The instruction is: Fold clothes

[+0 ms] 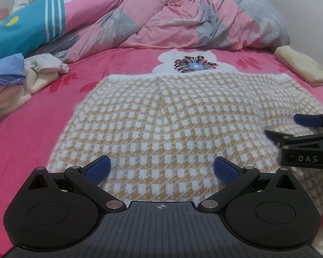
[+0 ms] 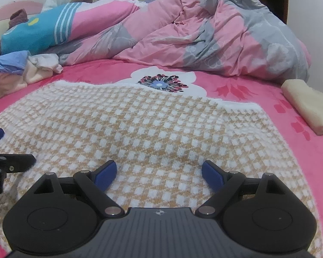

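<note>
A fuzzy knitted garment in a tan-and-white check pattern (image 1: 172,124) is spread flat on the bed, whose pink plush sheet with a white flower print (image 1: 122,64) shows around it on three sides. The garment's near hem lies directly under both tools, and its white-trimmed far edge runs across the bed just short of the flower motif; it is seen to spread wider across the bed than it runs away from the cameras, though fisheye distortion makes this uncertain.

The left hand-held gripper (image 1: 161,169) is poised over the near left part of the garment with its blue pads wide apart and nothing between them except the knit lying below. The right hand-held gripper (image 2: 159,175) is placed over the near right part; its jaws are closing slightly but remain wide, and no cloth is pinched between the pads. In the left wrist view the right tool is seen entering from the right edge, just beside the garment's right border, so the two tools are set side by side along the near hem.

The coming move is judged to turn on that hem: each tool has its own corner nearest, and a fold away toward the far edge would be carried along the shorter axis.

A folded cream cloth (image 2: 308,105) lies well apart at the right, and a crumpled pink-and-grey quilt (image 2: 204,36) is heaped beyond.
</note>
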A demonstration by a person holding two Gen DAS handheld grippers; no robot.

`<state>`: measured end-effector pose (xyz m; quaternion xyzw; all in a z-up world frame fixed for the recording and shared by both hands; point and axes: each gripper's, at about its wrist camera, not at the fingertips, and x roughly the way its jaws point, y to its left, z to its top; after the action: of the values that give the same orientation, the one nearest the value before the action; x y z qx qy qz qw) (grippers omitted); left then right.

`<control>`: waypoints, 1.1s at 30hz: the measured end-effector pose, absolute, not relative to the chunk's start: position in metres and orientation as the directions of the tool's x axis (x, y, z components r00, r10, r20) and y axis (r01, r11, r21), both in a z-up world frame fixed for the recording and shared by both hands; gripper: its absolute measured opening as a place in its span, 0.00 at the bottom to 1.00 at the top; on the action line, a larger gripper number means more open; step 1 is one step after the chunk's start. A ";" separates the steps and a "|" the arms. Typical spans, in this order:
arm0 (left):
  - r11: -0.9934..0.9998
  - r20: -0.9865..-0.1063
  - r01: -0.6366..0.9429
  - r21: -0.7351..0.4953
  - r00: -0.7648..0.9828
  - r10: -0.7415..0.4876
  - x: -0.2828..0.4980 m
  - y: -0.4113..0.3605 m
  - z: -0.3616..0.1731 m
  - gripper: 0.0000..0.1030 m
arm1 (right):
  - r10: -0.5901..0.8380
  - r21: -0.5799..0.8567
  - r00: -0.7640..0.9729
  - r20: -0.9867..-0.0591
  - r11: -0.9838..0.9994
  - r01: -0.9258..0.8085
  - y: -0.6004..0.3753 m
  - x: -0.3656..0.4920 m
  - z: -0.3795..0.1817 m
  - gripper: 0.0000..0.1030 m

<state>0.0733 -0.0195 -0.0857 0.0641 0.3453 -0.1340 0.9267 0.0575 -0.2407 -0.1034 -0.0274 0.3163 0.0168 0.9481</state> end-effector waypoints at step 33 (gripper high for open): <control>0.935 -0.641 0.344 0.082 0.737 -0.215 0.113 -0.065 -0.093 1.00 | -0.005 -0.007 0.882 -0.472 1.000 0.002 -0.274 0.055 -0.052 0.77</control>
<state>0.1128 -0.0654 -0.0935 0.0979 0.3300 -0.1506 0.9267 0.0547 -0.2735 -0.0523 -0.0031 0.2434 -0.0020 0.9699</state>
